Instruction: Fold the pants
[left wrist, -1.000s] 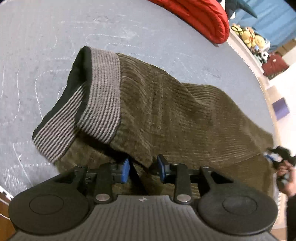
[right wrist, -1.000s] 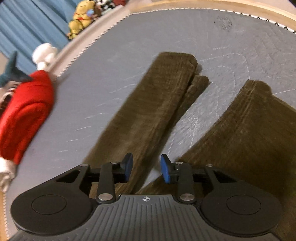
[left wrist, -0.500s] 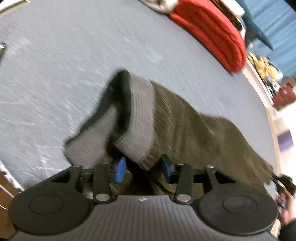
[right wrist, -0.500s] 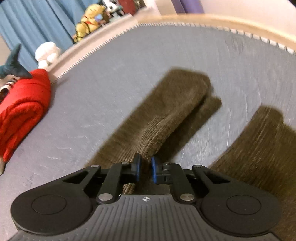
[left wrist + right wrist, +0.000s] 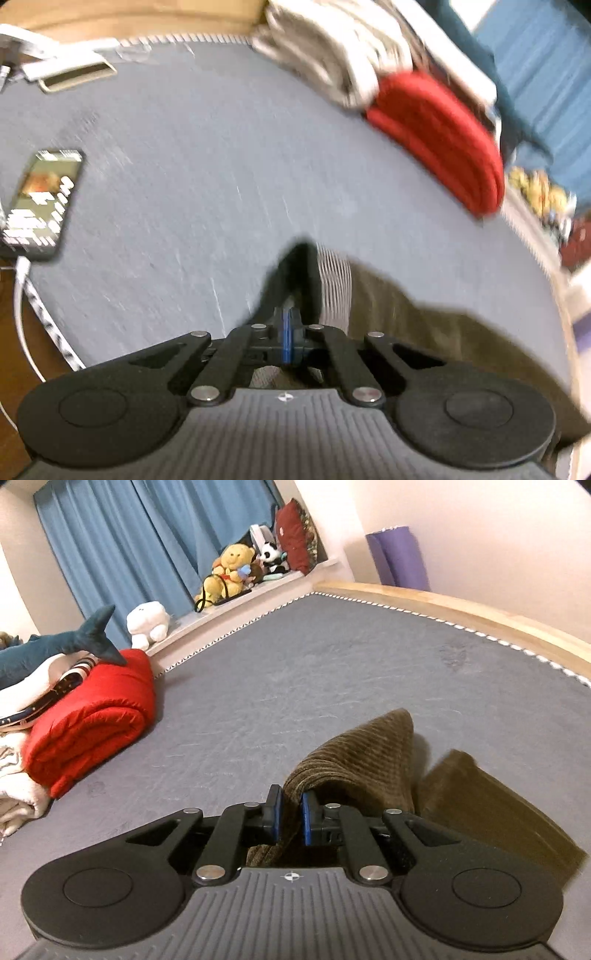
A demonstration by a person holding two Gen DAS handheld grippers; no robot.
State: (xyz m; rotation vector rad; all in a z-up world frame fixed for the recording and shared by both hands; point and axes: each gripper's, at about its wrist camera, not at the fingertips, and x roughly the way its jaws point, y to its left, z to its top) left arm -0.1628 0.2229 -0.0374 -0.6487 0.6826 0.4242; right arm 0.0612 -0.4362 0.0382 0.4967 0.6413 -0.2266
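Observation:
The pants are olive-brown corduroy with a grey striped waistband (image 5: 334,284) and lie on a grey-blue bed surface (image 5: 207,192). My left gripper (image 5: 287,332) is shut on the waistband edge and holds it lifted; the cloth (image 5: 424,325) trails off to the right. My right gripper (image 5: 290,818) is shut on one pants leg (image 5: 354,760), raised off the bed. The other leg (image 5: 480,805) lies flat to the right. The left wrist view is motion-blurred.
A red rolled blanket (image 5: 92,716) (image 5: 439,136) with a plush shark (image 5: 55,646) and light bedding lies at the bed's far side. A phone (image 5: 40,203) with a cable lies near the left edge. Stuffed toys (image 5: 229,572) sit on a ledge by blue curtains. A wooden bed rim (image 5: 461,609) runs along the right.
Both grippers closed on the pants: left on the waistband, right on a leg. Both then lifted the cloth, and the views tilted up toward the room.

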